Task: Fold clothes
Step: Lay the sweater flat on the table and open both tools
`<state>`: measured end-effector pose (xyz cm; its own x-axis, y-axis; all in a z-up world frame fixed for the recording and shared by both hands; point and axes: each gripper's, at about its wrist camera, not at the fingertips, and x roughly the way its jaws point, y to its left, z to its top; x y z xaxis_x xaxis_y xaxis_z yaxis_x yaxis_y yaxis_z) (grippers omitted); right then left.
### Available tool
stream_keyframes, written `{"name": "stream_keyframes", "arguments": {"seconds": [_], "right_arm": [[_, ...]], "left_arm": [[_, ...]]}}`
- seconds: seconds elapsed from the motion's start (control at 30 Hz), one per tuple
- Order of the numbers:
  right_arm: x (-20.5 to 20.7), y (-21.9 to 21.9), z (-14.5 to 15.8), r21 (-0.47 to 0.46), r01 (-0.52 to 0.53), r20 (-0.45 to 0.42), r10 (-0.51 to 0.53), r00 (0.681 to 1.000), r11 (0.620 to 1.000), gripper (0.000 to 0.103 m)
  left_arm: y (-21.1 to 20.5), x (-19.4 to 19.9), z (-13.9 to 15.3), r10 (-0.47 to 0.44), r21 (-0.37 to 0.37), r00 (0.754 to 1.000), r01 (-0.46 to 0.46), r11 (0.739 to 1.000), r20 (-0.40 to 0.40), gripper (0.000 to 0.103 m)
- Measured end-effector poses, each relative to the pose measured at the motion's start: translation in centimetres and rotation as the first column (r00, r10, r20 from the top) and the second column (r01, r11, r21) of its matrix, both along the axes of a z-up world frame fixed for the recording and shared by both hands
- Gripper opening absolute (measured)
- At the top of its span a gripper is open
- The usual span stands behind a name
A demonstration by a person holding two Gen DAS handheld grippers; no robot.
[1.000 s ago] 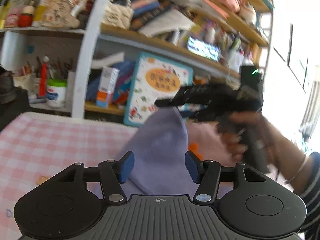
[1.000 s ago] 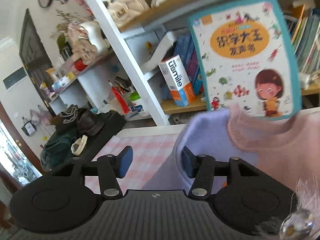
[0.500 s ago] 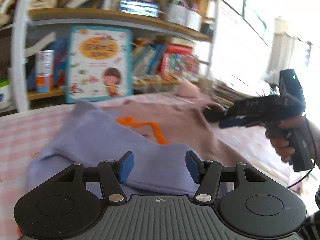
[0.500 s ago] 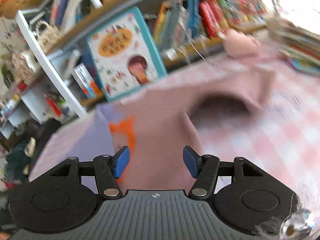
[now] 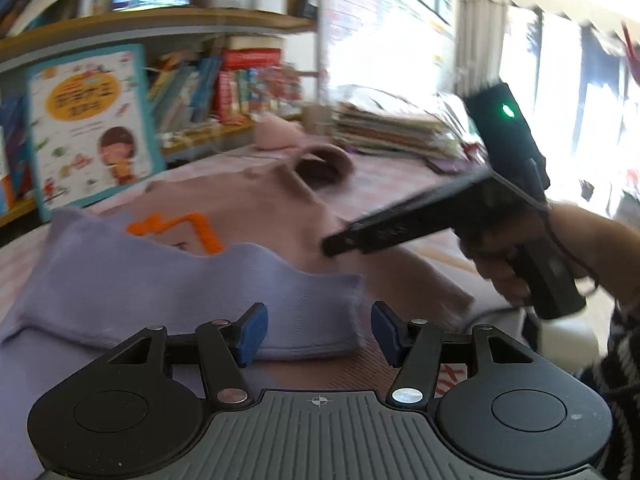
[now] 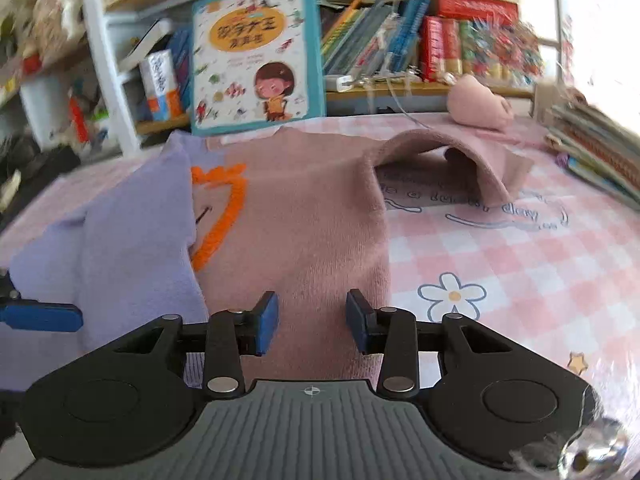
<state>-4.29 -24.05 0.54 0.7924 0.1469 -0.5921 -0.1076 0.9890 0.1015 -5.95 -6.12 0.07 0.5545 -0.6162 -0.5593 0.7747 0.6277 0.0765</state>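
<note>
Bookshelves (image 6: 400, 40) back a checked table (image 6: 540, 248) where the sweater (image 6: 304, 216) lies mid-surface, one sleeve folded, one left; right gripper (image 6: 312, 322) closing over its hem, left gripper (image 5: 316, 334) half-open, empty.

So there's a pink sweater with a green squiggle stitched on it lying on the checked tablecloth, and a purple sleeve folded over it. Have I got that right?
Nearly. The squiggle on the pink sweater is orange, not green; the right wrist view shows it clearly. The rest holds: the sweater lies on the checked tablecloth, with the purple sleeve folded over it.
</note>
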Motion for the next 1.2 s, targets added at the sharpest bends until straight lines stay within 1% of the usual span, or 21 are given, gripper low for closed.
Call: {"name": "stream_keyframes", "arguments": {"seconds": [0.07, 0.1, 0.2, 0.23, 0.27, 0.33, 0.4, 0.43, 0.47, 0.5, 0.57, 0.6, 0.63, 0.67, 0.73, 0.8, 0.87, 0.9, 1.0, 1.13, 1.2], "right_arm": [[-0.4, 0.4, 0.0, -0.056, -0.028, -0.001, 0.027, 1.0, 0.998, 0.037], [-0.7, 0.3, 0.0, -0.057, -0.034, -0.003, 0.034, 0.999, 0.998, 0.037], [-1.3, -0.5, 0.0, -0.024, -0.04, -0.007, 0.04, 0.999, 0.999, 0.036], [-1.5, -0.8, 0.0, -0.01, -0.041, -0.009, 0.041, 0.999, 0.999, 0.036], [-1.7, -0.9, 0.0, -0.004, -0.042, -0.008, 0.042, 0.999, 0.999, 0.036], [-1.8, -0.5, 0.0, -0.022, -0.042, -0.003, 0.042, 0.999, 0.999, 0.036], [-1.7, -0.2, 0.0, -0.035, -0.04, 0.0, 0.04, 0.999, 0.999, 0.038], [-1.7, -0.3, 0.0, -0.026, -0.04, -0.001, 0.04, 0.999, 0.999, 0.039], [-1.7, -0.4, 0.0, -0.015, -0.039, -0.002, 0.039, 0.999, 0.999, 0.039], [-1.7, -0.7, 0.1, 0.003, -0.038, -0.003, 0.038, 0.999, 0.999, 0.039], [-1.7, -1.3, 0.1, 0.049, -0.033, -0.008, 0.034, 0.999, 0.998, 0.039], [-1.6, -1.6, 0.1, 0.068, -0.031, -0.01, 0.032, 0.999, 0.997, 0.039], [-1.6, -1.7, 0.1, 0.077, -0.031, -0.011, 0.032, 0.999, 0.997, 0.039], [-1.6, -1.7, 0.2, 0.078, -0.031, -0.011, 0.032, 0.999, 0.996, 0.039], [-1.6, -1.3, 0.2, 0.058, -0.036, -0.008, 0.036, 0.999, 0.998, 0.039], [-1.6, -0.9, 0.2, 0.031, -0.041, -0.004, 0.041, 0.999, 0.999, 0.041], [-1.6, -0.5, 0.0, 0.005, -0.046, 0.001, 0.046, 0.999, 0.999, 0.044], [-1.6, -0.3, 0.0, -0.007, -0.049, 0.003, 0.049, 0.999, 0.999, 0.045], [-1.4, 0.0, 0.0, -0.027, -0.055, 0.0, 0.055, 0.998, 0.998, 0.047], [-1.2, -0.3, 0.0, -0.017, -0.06, -0.004, 0.06, 0.998, 0.998, 0.047], [-1.2, -0.4, 0.0, -0.014, -0.061, -0.005, 0.061, 0.998, 0.998, 0.047]], "left_arm": [[-1.1, -0.6, -0.5, -0.036, 0.086, 0.999, 0.032, 0.996, 0.042, 0.055], [-1.6, -0.9, -0.7, -0.055, 0.13, 0.997, 0.046, 0.99, 0.061, 0.05], [-2.6, -1.4, -0.9, -0.099, 0.187, 0.99, 0.079, 0.979, 0.1, 0.039], [-2.4, -1.0, -0.8, -0.081, 0.172, 0.992, 0.063, 0.983, 0.101, 0.032], [-2.1, -0.5, -0.5, -0.055, 0.15, 0.994, 0.04, 0.988, 0.099, 0.028], [-1.6, 0.5, -0.1, -0.004, 0.106, 0.996, -0.006, 0.994, 0.094, 0.005], [-1.0, 1.6, 0.4, 0.048, 0.061, 0.995, -0.053, 0.997, 0.087, 0.005], [0.4, 2.5, 1.3, 0.096, -0.009, 0.992, -0.096, 0.995, 0.077, 0.005], [2.5, 3.2, 2.4, 0.162, -0.068, 0.983, -0.157, 0.985, 0.083, 0.005], [4.8, 3.9, 3.6, 0.23, -0.124, 0.969, -0.219, 0.968, 0.091, 0.005], [9.3, 5.2, 6.0, 0.364, -0.234, 0.927, -0.335, 0.913, 0.095, 0.005], [11.6, 6.0, 6.9, 0.439, -0.252, 0.893, -0.404, 0.879, 0.1, 0.005], [14.0, 7.0, 7.7, 0.514, -0.259, 0.851, -0.474, 0.841, 0.11, 0.005], [16.4, 7.9, 8.3, 0.581, -0.254, 0.805, -0.54, 0.802, 0.124, 0.005], [20.9, 9.7, 9.3, 0.699, -0.23, 0.699, -0.662, 0.713, 0.151, 0.005], [25.1, 11.5, 9.9, 0.789, -0.193, 0.588, -0.765, 0.614, 0.176, 0.005], [28.3, 12.9, 9.9, 0.852, -0.144, 0.481, -0.846, 0.513, 0.205, 0.005], [29.5, 13.2, 9.6, 0.866, -0.134, 0.461, -0.862, 0.488, 0.193, 0.005], [32.6, 13.9, 8.4, 0.897, -0.11, 0.42, -0.894, 0.435, 0.136, 0.005], [33.8, 13.7, 6.3, 0.931, -0.097, 0.347, -0.929, 0.358, 0.114, 0.007], [33.6, 13.2, 5.9, 0.939, -0.082, 0.323, -0.939, 0.333, 0.118, 0.012]]}}
